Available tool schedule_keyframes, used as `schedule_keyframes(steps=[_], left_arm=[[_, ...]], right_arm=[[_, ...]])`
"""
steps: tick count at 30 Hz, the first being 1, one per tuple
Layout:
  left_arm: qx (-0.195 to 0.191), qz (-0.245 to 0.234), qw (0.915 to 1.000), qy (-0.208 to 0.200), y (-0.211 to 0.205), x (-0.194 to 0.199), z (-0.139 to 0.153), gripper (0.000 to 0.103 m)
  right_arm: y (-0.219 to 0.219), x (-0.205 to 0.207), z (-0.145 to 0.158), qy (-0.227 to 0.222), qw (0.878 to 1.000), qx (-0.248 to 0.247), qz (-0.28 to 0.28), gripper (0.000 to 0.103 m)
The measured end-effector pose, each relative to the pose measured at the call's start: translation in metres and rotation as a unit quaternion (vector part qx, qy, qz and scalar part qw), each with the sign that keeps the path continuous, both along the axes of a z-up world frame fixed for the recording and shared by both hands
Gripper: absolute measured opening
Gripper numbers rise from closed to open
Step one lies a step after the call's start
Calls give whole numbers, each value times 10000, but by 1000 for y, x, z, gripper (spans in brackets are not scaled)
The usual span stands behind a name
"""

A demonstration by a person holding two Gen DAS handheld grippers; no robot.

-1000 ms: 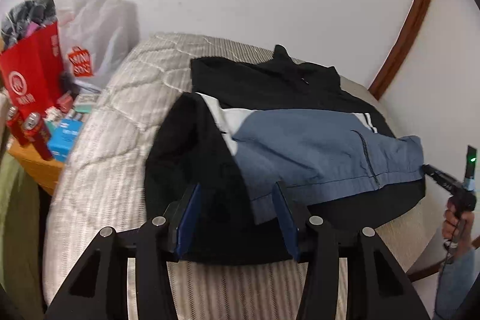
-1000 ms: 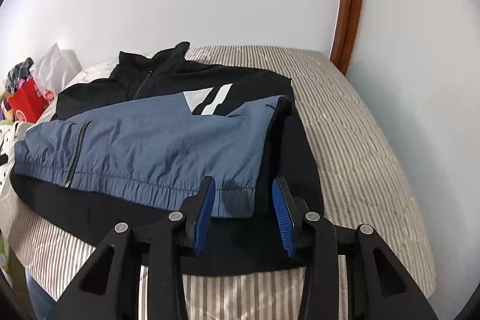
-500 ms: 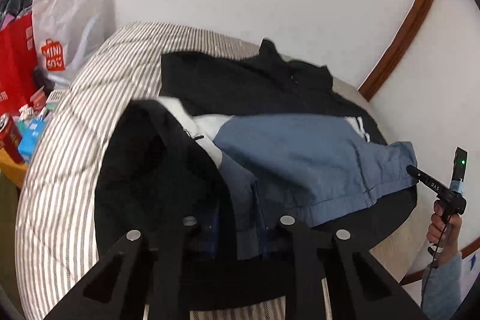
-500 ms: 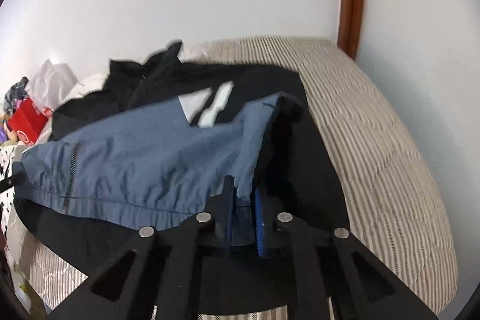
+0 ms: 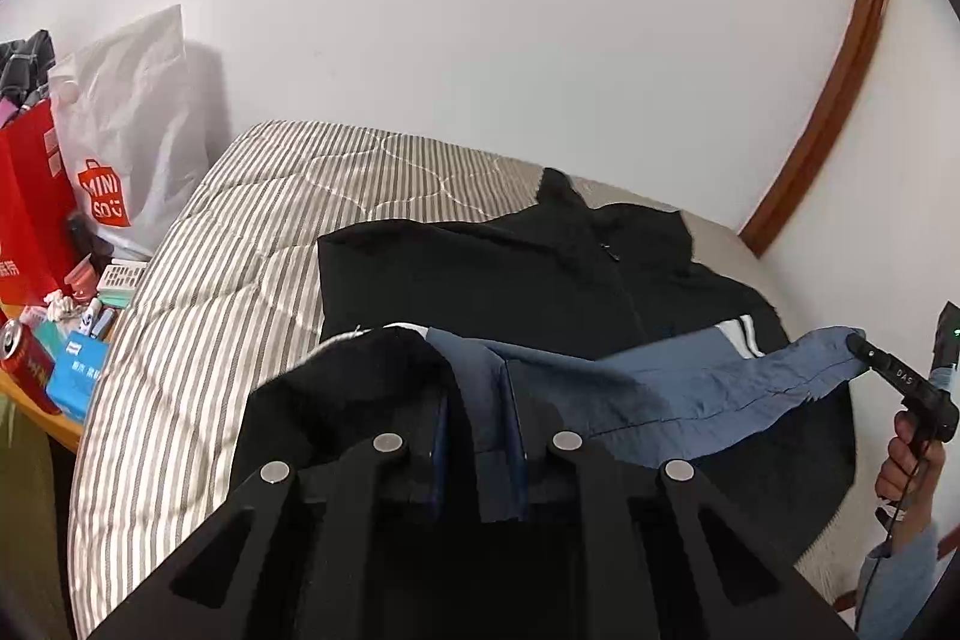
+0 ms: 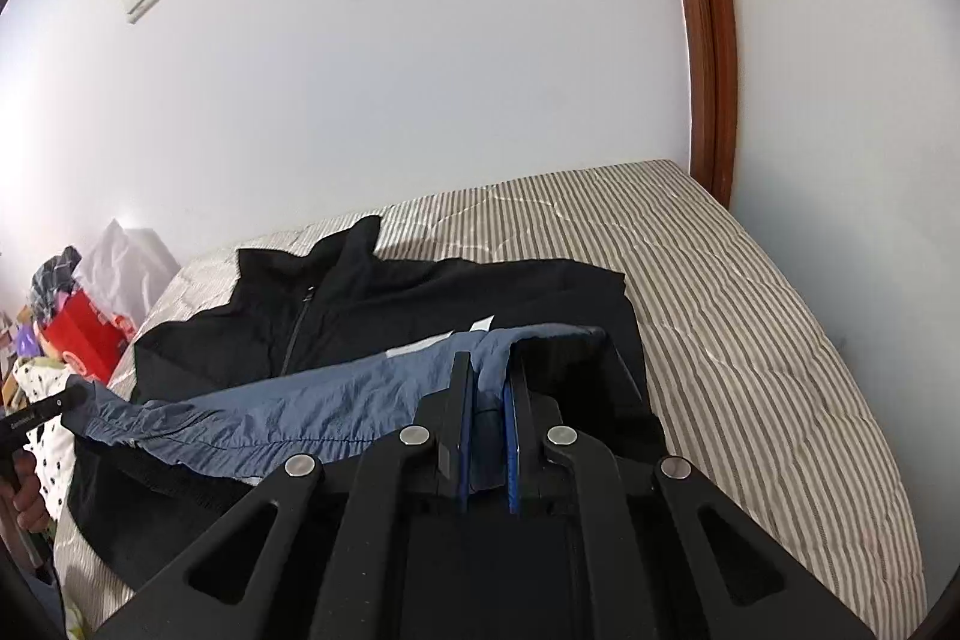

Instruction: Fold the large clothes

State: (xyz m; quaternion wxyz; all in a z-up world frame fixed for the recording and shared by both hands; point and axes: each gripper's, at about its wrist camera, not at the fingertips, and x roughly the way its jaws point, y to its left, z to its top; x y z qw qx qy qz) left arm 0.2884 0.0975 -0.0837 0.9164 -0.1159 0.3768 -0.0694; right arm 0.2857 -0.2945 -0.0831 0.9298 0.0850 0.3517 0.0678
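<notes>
We see the striped bed [image 5: 252, 244] filling mid-frame, with the jacket [image 5: 510, 280] spread across it, collar toward the wall. Our left claw [image 5: 477, 436] pinches its blue hem at lower centre; our right claw [image 6: 485, 430] pinches the opposite hem corner. At far left, a white bag [image 5: 129, 130] and red bag [image 5: 30, 208] stand upright, dark clothing poking from the red one.

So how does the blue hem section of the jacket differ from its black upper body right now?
The blue hem section is lifted and stretched between the left gripper and right gripper; the black upper body lies flat on the bed. Blue looks crinkled, black smoother. Both belong to one jacket.
</notes>
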Motion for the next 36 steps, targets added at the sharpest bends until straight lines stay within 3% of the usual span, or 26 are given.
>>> schedule_keyframes(steps=[6,11,15,18,21,25,30,36], left_arm=[[181,80,9997,148,0,38,-18,16],[1,64,9994,339,1,65,-29,18],[-58,-25,9983,578,-4,74,-31,37],[28,-215,9994,275,-14,63,-18,53],[3,-359,9993,-91,-17,45,-3,60],[110,-350,9988,-336,-15,31,6,65],[472,-295,9984,36,-22,40,-15,65],[1101,-184,9932,343,-34,63,-44,65]], right_arm=[[7,39,-22,138,9998,-87,-116,9],[6,66,-39,356,9992,-72,-170,11],[1,80,-41,442,9987,65,-252,21],[3,71,-27,258,9994,-42,-229,23],[14,52,-7,-132,9991,-395,-105,30],[32,31,7,-301,9972,-614,309,42],[71,35,-23,161,9882,-1178,963,45],[79,81,-63,619,9835,-1550,702,45]])
